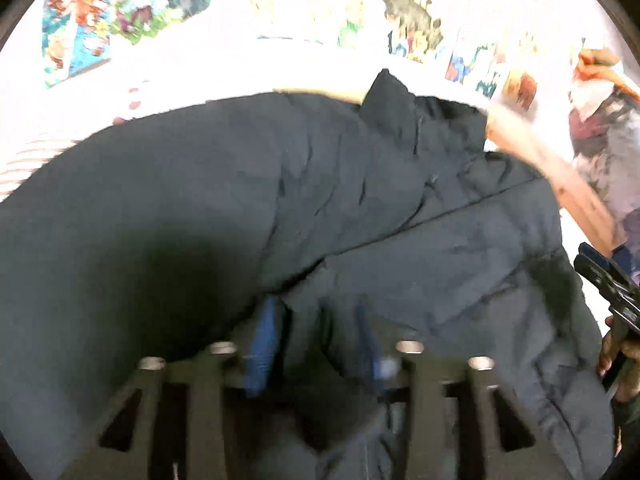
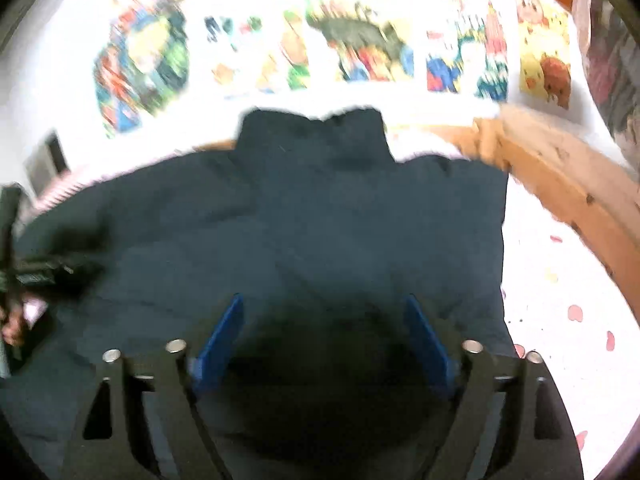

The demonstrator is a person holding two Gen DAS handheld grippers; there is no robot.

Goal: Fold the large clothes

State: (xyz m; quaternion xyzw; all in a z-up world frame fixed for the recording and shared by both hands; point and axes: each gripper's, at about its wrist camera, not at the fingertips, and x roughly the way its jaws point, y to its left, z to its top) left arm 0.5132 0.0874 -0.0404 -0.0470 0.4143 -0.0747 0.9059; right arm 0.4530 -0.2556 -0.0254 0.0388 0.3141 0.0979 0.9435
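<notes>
A large dark navy padded jacket lies spread on a white bed, collar at the far side. In the left wrist view the jacket has one part folded over. My left gripper has its blue pads close together with a bunch of jacket fabric between them. My right gripper is open above the jacket, its blue pads wide apart and nothing between them. The right gripper also shows at the right edge of the left wrist view, and the left gripper at the left edge of the right wrist view.
The white sheet with pink hearts shows to the right of the jacket. A wooden bed frame runs along the far right. Colourful cartoon posters cover the wall behind. A striped cloth lies at the left.
</notes>
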